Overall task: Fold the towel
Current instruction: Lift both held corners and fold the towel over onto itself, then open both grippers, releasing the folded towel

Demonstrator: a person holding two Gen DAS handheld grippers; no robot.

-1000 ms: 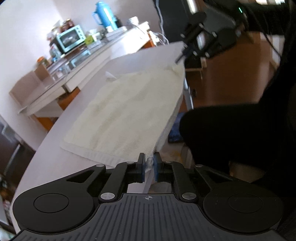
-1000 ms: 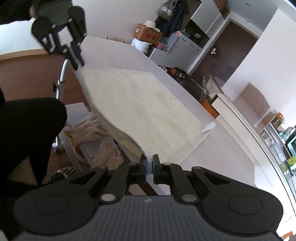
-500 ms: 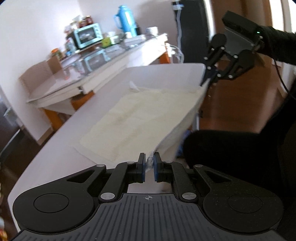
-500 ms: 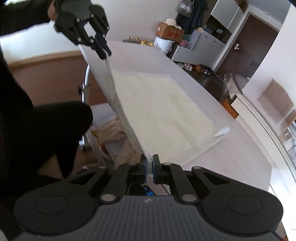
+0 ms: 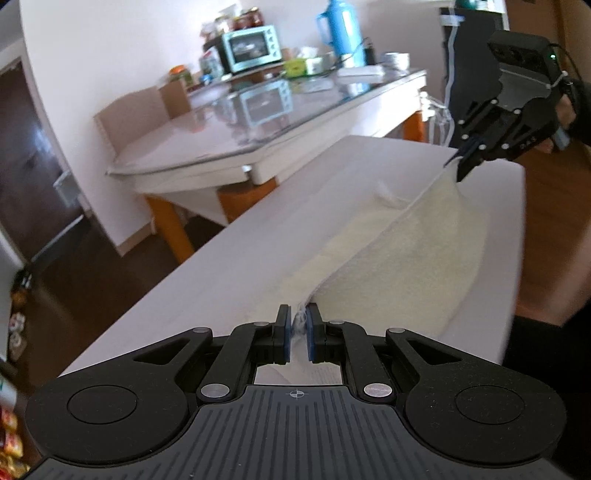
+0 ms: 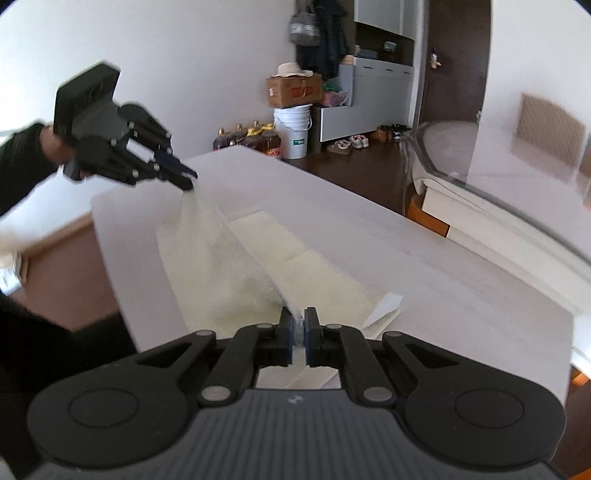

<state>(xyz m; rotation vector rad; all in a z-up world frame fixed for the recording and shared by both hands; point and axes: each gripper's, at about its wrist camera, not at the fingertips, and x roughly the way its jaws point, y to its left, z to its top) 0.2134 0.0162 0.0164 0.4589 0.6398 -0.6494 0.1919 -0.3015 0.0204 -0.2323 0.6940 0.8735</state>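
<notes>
Left tongs [image 5: 297, 329] & right tongs [image 6: 297, 331] each pinch a corner of the cream towel [image 5: 413, 258], holding its near edge up over the white desk [image 5: 236, 266]. Far part of towel lies flat on desk.

toaster oven [image 5: 252, 48] | blue thermos [image 5: 337, 31] | cardboard box [image 6: 293, 90] | white bucket [image 6: 293, 130]

Bright soft daylight, washed-out white surfaces, motion blur, fisheye bending at edges
</notes>
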